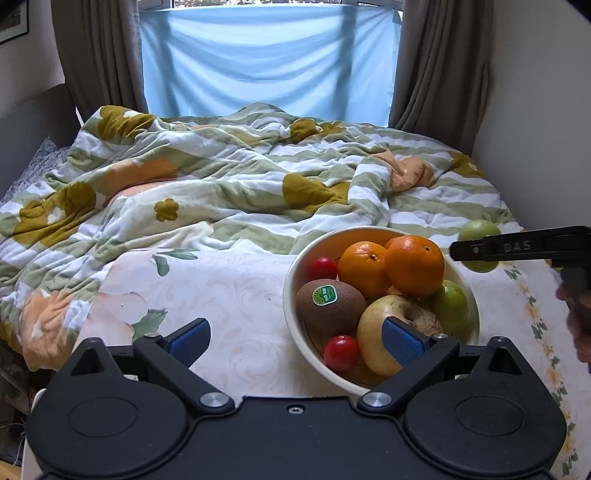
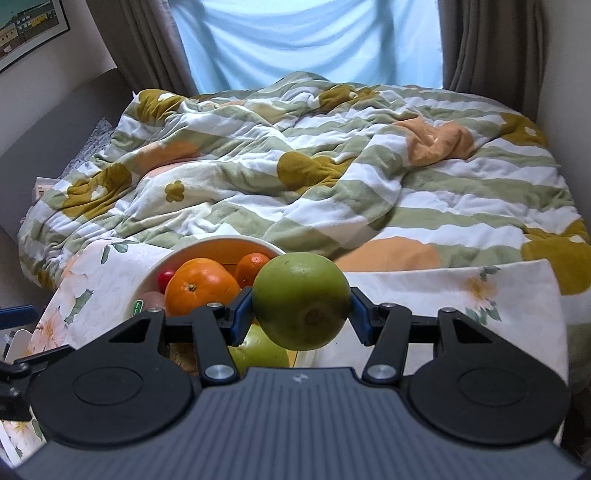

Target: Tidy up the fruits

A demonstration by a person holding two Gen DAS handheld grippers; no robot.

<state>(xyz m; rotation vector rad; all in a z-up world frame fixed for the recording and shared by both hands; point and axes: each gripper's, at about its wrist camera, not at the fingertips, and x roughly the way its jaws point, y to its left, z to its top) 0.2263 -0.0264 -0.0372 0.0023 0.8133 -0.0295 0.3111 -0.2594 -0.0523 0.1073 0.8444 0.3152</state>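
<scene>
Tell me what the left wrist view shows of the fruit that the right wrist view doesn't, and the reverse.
Only the left wrist view shows the whole bowl interior: the stickered kiwi, two cherry tomatoes, the yellow apple, and the left gripper open and empty.

Only the right wrist view shows the right gripper pads clamped on the green fruit, and a framed picture.

Both show the oranges, the bowl, and the striped quilt.
</scene>
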